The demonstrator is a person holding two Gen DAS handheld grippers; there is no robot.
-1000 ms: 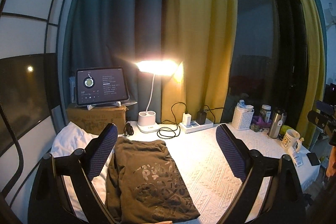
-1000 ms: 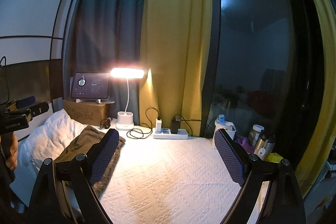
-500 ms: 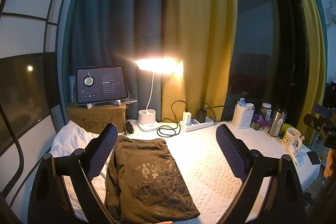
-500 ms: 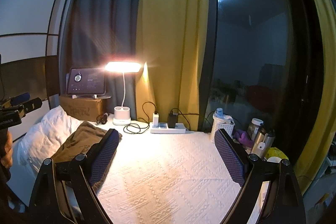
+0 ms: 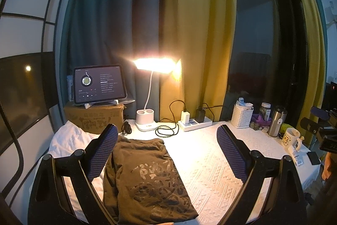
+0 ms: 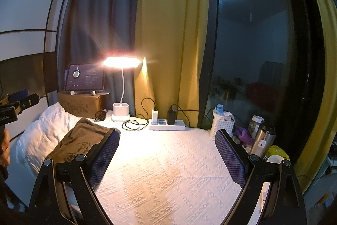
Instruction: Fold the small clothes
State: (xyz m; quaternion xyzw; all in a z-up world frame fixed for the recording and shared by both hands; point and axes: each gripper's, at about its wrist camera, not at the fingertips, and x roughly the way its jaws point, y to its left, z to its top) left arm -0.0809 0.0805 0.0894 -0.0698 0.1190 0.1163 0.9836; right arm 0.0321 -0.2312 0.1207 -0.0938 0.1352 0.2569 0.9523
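An olive-brown garment (image 5: 145,180) with a dark print lies folded on the white textured cover (image 5: 208,170), at the left near a white pillow (image 5: 69,140). My left gripper (image 5: 166,136) hovers open above it, holding nothing. In the right wrist view the same garment (image 6: 78,140) shows at the left behind my left finger. My right gripper (image 6: 167,138) stands open over the bare white cover (image 6: 168,172), holding nothing. The other gripper's body shows at the edge of each view.
At the back stand a lit desk lamp (image 5: 147,119), a tablet (image 5: 98,84) on a cardboard box (image 5: 94,119), a power strip (image 5: 194,121) with cables, a white basket (image 5: 242,115), a steel flask (image 5: 277,120) and a mug (image 5: 291,137). Curtains and a dark window rise behind.
The right gripper has swung slightly to the right and up, so the garment sits further left in its view. The left gripper has barely moved. Both stayed open.
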